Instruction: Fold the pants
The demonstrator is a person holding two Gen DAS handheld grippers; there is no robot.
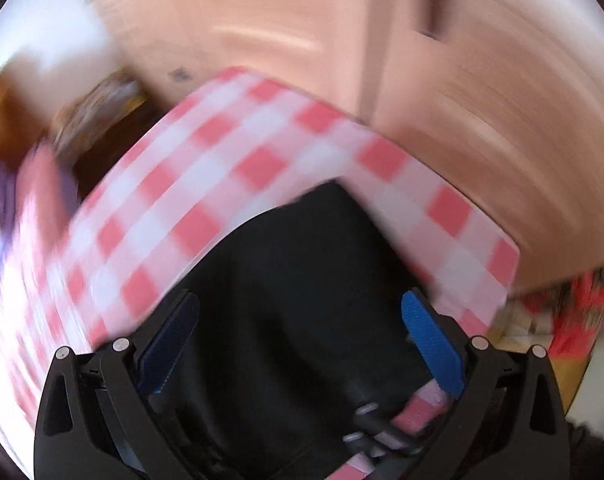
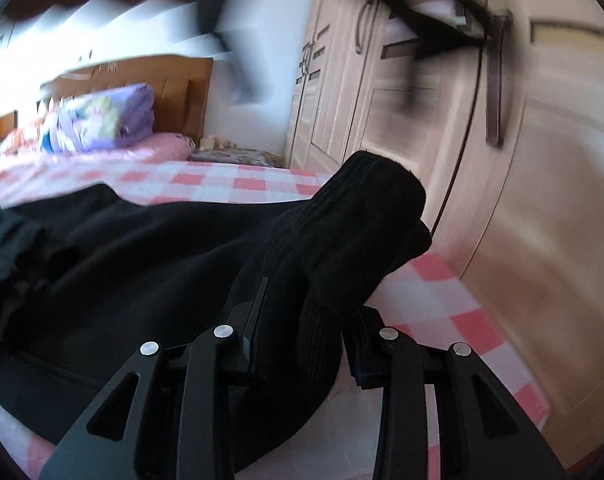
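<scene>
- Pants point(image 2: 122, 264) – one black pair, spread over the bed point(image 2: 442, 300), which wears a pink-and-white check sheet; one ribbed cuff end bunched up and lifted off the sheet.
- Right gripper point(image 2: 302, 320) – jaws clamped on that ribbed cuff; fabric fills the gap between the two fingers and bulges out above them.
- Left gripper point(image 1: 298, 344) – jaws apart, two blue pads point(image 1: 434, 344) visible, nothing pinched; points down over black pants cloth point(image 1: 294, 280) near the bed's corner edge. Left view heavily blurred.
- No containers in view; closest thing is the wardrobe point(image 2: 342, 80), doors closed, contents not visible.
- Folded bedding point(image 2: 106, 120) – one purple stack at the head of the bed, against the wooden headboard point(image 2: 174, 88).
- Patterned cloth pile point(image 2: 238, 156) on something low between bed and wardrobe; can't tell what it is.
- Count: one pair of pants, two grippers, one bed, one bedding stack.
</scene>
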